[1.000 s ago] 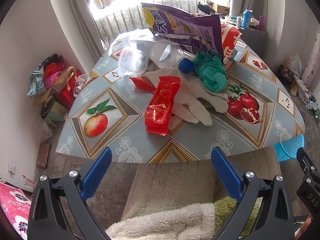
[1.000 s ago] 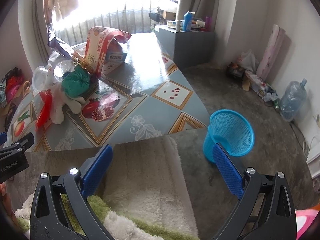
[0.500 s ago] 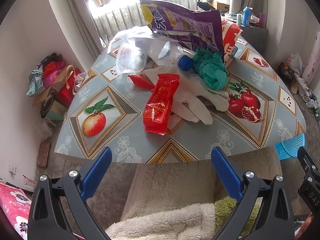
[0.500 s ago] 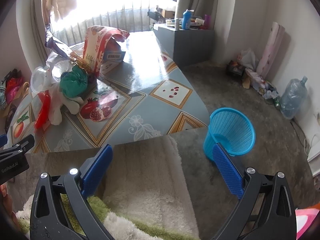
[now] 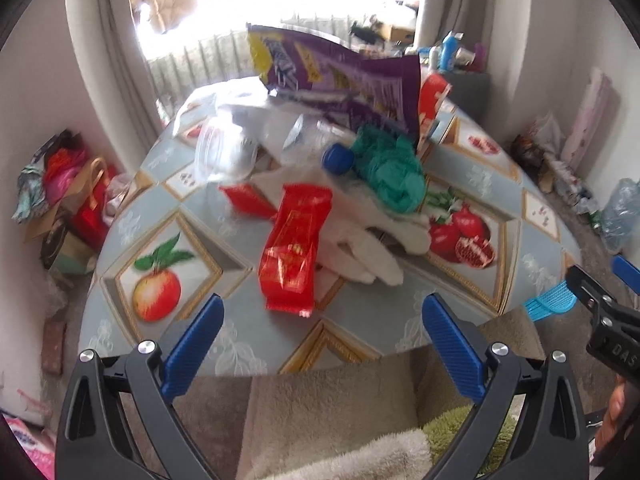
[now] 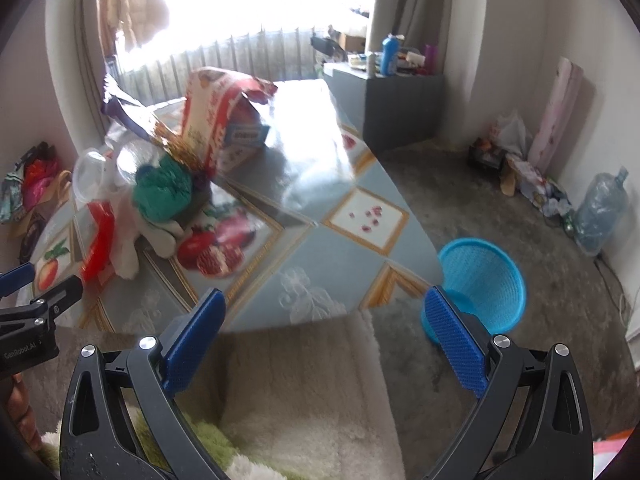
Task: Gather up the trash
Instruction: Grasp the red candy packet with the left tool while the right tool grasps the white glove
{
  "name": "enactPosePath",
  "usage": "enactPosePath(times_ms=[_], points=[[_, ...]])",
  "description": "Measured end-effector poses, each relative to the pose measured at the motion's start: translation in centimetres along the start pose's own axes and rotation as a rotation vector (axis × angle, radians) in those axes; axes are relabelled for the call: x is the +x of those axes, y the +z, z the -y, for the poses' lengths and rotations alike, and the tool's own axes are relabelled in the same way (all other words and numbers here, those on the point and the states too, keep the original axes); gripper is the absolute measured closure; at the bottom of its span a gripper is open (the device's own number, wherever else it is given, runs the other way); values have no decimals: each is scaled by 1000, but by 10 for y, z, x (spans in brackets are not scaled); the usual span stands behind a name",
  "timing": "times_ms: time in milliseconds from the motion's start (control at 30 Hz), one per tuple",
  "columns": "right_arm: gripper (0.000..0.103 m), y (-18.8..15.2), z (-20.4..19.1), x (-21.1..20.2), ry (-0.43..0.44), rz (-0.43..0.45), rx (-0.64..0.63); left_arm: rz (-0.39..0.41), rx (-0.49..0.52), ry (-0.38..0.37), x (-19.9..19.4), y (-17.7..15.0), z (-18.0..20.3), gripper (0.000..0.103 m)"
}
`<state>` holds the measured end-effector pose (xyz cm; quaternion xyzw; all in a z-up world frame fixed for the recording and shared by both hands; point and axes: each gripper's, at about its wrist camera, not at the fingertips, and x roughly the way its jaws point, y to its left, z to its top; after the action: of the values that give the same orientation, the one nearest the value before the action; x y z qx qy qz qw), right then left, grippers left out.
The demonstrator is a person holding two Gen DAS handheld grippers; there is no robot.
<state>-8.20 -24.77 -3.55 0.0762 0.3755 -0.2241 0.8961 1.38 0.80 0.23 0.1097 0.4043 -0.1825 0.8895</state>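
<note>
Trash lies piled on a fruit-patterned table [image 5: 192, 332]: a red wrapper [image 5: 296, 248], a smaller red wrapper [image 5: 246, 199], a white glove [image 5: 360, 244], a crumpled green bag [image 5: 390, 172], a clear cup [image 5: 226, 152], a blue-capped bottle [image 5: 338, 158] and a purple snack bag [image 5: 340, 80]. My left gripper [image 5: 322, 344] is open, just short of the table's near edge, in line with the red wrapper. The right gripper [image 6: 324, 340] hangs open near the table's right corner. A blue mesh waste basket [image 6: 484, 280] stands on the floor behind its right finger.
A red and white snack bag [image 6: 216, 124] and a box stand behind the pile. Fluffy beige fabric [image 6: 304, 392] lies under both grippers. Bags are heaped on the floor at the left [image 5: 64, 184]. A grey cabinet [image 6: 396, 108] and a water jug [image 6: 600, 212] are at the right.
Both grippers have moved forward toward the table, so the trash pile looks nearer and larger. The views are motion-blurred. Both stay open and nothing has been picked up.
</note>
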Motion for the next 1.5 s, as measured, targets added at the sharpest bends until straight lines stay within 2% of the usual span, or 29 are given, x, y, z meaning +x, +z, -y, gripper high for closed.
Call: enactPosePath(times_ms=[133,300,500,567,600,667,800,900,933,1000,1033,1133,1267,1367,1467,1500], points=[[8,16,-13,3,37,45,-31,95,-41,-61,-3,7,-19,6],[10,36,-33,14,125,59,-49,144,-50,-53,7,16,-40,6],[42,44,-70,29,262,60,-107,164,-50,-114,18,19,-59,7],[49,42,-86,38,318,31,-145,146,-53,-147,24,18,-61,15],[56,40,-94,43,343,8,-160,126,-52,-160,29,18,-62,17],[60,38,-105,53,367,-28,-181,91,-46,-176,39,16,-62,28],[68,37,-111,77,362,-83,-159,25,-51,-173,64,13,-62,44],[81,36,-112,97,347,-150,-147,-12,-51,-159,80,13,-60,59],[85,35,-112,98,344,-155,-145,-24,-48,-160,84,12,-59,68],[96,35,-115,96,350,-163,-158,-10,-35,-147,86,10,-57,78],[97,34,-116,95,361,-170,-159,-13,-26,-149,86,9,-56,82],[98,28,-115,90,406,-198,-157,-8,-26,-145,86,7,-56,86],[99,15,-115,74,475,-228,-186,-5,-69,-120,80,5,-68,88],[98,2,-119,58,526,-250,-254,8,-111,-94,71,1,-81,88],[93,0,-117,53,510,-250,-256,3,-131,-83,68,-3,-86,88],[85,2,-115,53,510,-238,-239,-3,-137,-78,68,-4,-86,88]])
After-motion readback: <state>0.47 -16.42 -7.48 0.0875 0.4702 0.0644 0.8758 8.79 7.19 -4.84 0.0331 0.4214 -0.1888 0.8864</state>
